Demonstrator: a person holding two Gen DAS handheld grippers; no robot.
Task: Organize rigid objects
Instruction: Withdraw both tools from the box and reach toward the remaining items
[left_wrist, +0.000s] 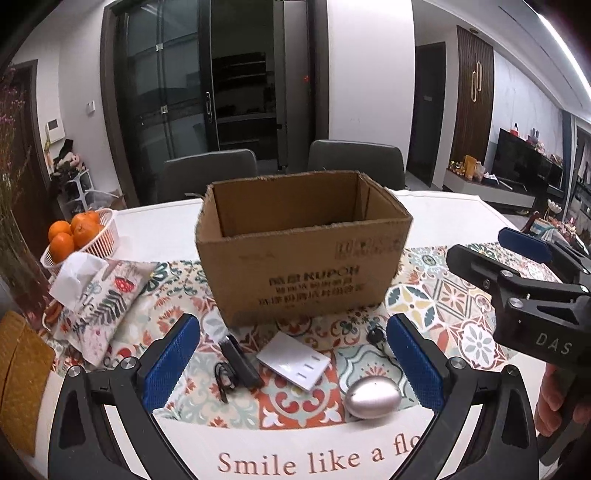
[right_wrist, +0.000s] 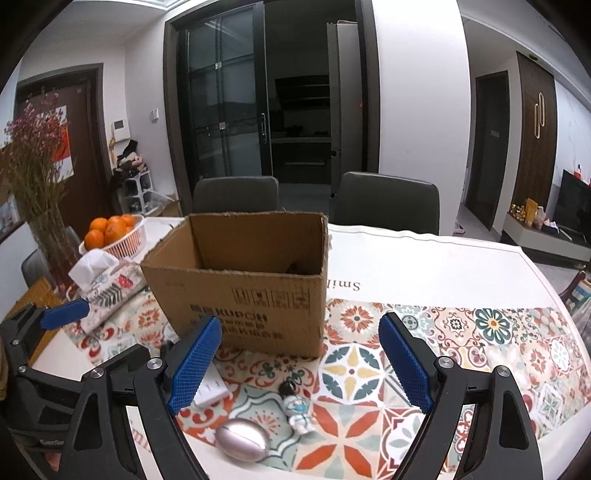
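both hand-held grippers spread w/ nothing held: left (left_wrist: 291, 365), right (right_wrist: 299, 365); smooth metal egg (left_wrist: 373, 397), cardboard box (left_wrist: 303, 251).

The cardboard box (left_wrist: 303, 247) is hiding most of its own floor behind its near wall, and a dark shape (right_wrist: 295, 266) inside is staying too dim to identify. The left gripper's blue pad (right_wrist: 194, 363) is covering part of the white switch plate (right_wrist: 213, 392) — in the left wrist view the box print is blurring past reading.
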